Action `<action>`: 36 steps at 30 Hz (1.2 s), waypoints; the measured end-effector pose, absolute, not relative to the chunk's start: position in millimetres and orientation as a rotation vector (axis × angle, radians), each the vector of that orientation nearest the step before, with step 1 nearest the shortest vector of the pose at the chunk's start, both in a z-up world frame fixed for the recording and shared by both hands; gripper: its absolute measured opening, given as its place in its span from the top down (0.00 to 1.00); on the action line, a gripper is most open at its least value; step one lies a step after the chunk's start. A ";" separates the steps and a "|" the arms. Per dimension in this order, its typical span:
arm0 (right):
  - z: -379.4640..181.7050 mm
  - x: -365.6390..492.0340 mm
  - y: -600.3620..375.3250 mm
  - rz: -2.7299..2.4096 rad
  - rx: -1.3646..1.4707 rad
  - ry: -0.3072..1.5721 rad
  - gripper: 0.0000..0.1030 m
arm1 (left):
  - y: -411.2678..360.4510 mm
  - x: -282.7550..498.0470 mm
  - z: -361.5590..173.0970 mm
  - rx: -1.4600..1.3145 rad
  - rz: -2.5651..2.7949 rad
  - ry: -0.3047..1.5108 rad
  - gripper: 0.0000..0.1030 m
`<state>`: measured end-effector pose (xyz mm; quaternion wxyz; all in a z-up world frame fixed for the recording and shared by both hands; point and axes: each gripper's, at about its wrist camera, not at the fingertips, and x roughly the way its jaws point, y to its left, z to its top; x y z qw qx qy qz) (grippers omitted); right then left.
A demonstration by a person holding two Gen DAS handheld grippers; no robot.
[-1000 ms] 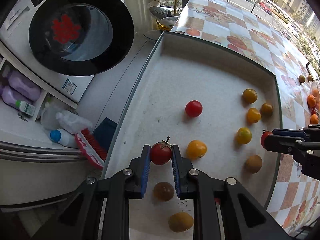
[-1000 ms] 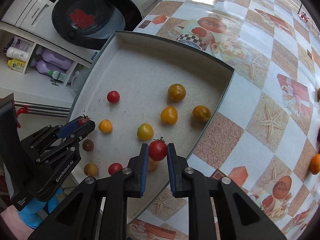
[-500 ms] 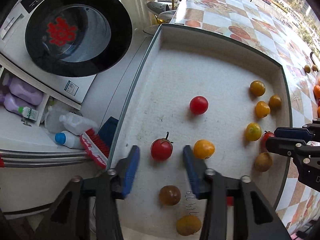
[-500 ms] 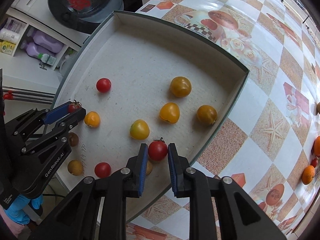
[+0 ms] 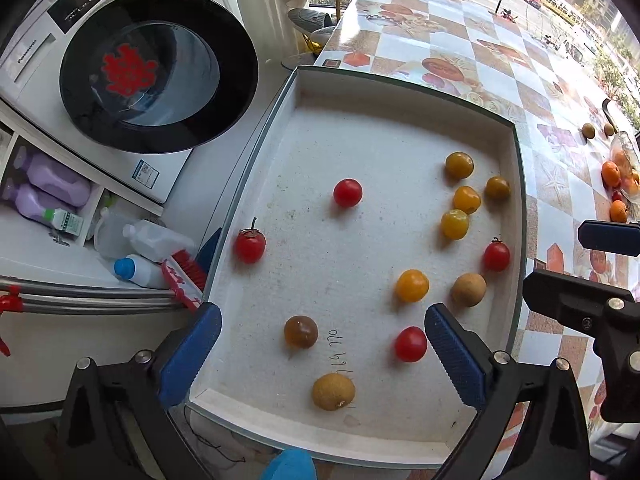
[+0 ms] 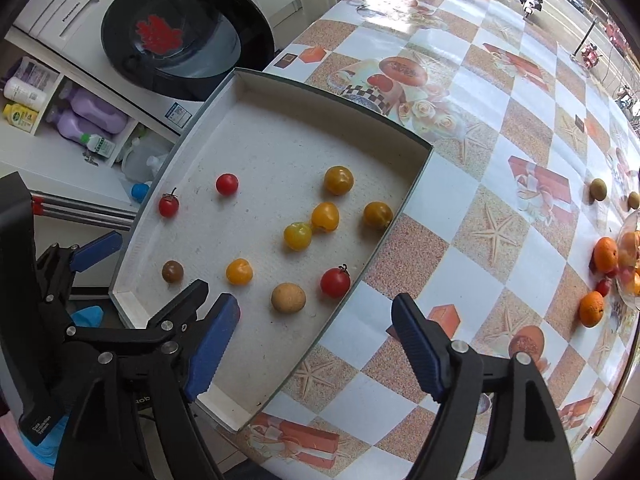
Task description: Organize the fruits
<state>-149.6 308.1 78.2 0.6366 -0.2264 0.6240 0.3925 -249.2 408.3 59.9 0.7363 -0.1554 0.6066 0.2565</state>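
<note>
Across the middle of both views lay the tray [image 5: 518, 184], a shallow white box on a checked table [image 6: 500, 152], with small fruits scattered inside. You held the left gripper [image 5: 322, 346] over the tray's near end, its jaws having just been opening, wide apart now with nothing pressed between them. The stemmed tomato [image 5: 249, 245] it had let go sat at mid-left of the left view, close to the tray's left wall. Your right gripper [image 6: 316, 334] had just been opening too, and stood empty above the tray's near right edge; its tomato [image 6: 335, 282] rested just inside that wall, beside a tan fruit [image 6: 288, 298].

Both drops looked done, so this read as the release step of a sorting round. More fruits waited at the far right of the right view: oranges [image 6: 605, 255] beside a glass bowl [image 6: 630, 240], well apart from the tray. The next move probably called for lifting clear of the walls and reaching right across open table. That route looked bare. The tray's left side overhung the table edge, with bottles [image 5: 148, 240] and a washer [image 5: 120, 80] below, so room there was tight.
</note>
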 end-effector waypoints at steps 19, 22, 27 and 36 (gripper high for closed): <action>120.5 -184.2 286.8 0.858 -0.620 1.397 0.00 | 372.2 -277.7 98.7 -0.314 0.545 1.397 0.01; 125.6 -191.4 283.7 0.868 -0.642 1.390 0.00 | 366.0 -285.1 100.0 -0.324 0.538 1.412 0.01; 130.0 -197.2 275.3 0.858 -0.643 1.391 0.00 | 353.9 -295.1 104.4 -0.324 0.517 1.418 0.01; 134.8 -194.3 268.3 0.837 -0.637 1.381 0.00 | 339.0 -294.0 108.9 -0.304 0.484 1.416 0.01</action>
